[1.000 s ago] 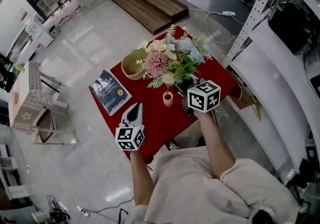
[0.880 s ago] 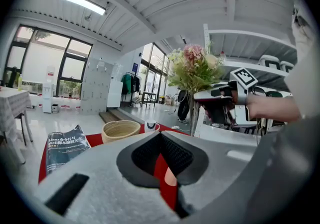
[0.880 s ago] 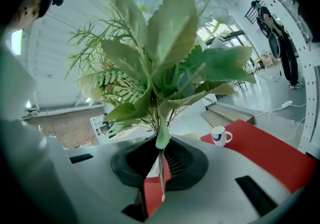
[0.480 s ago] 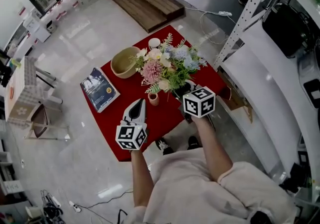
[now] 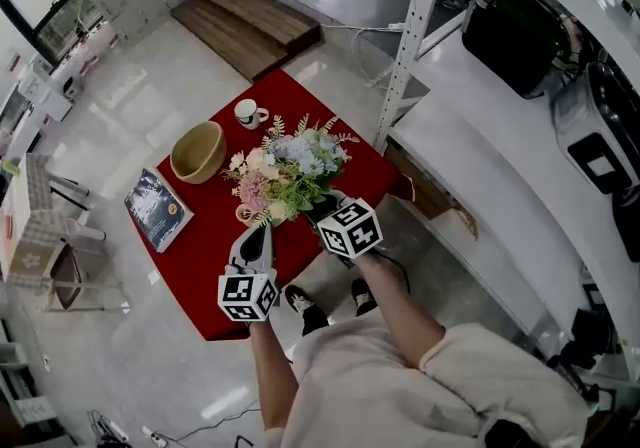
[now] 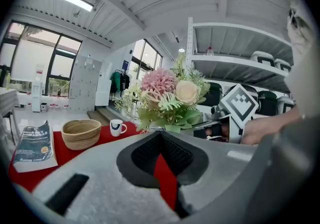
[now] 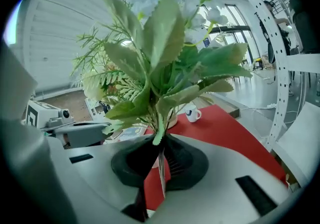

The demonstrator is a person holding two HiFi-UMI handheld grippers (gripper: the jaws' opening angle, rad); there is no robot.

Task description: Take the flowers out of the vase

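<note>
A red-covered table [image 5: 305, 108] is standing on a glossy pale floor, with a white shelving rack [image 5: 490, 161] rising at its far right side. Over the middle of the cloth, the flowers [image 5: 290, 168], a leafy bunch in pink, cream and pale blue, are hanging in the right gripper [image 7: 161, 168], whose jaws are pinching the thin stems near their base. A woven bowl [image 5: 197, 150] is sitting beside the bunch, and a book [image 5: 157, 209] is lying at the table's left edge; its cover is carrying print too small to read. The left gripper [image 6: 165, 178] is pointing at the flowers from the near side, its jaws drawn almost together with nothing between them, only a sliver of red cloth showing through. Both grippers are bearing cubes printed with black-and-white square markers. A white mug [image 5: 247, 114] with a dark mark is standing behind the bowl. The small pinkish vase [image 5: 243, 214] is standing on the cloth just under the bunch's near edge.
</note>
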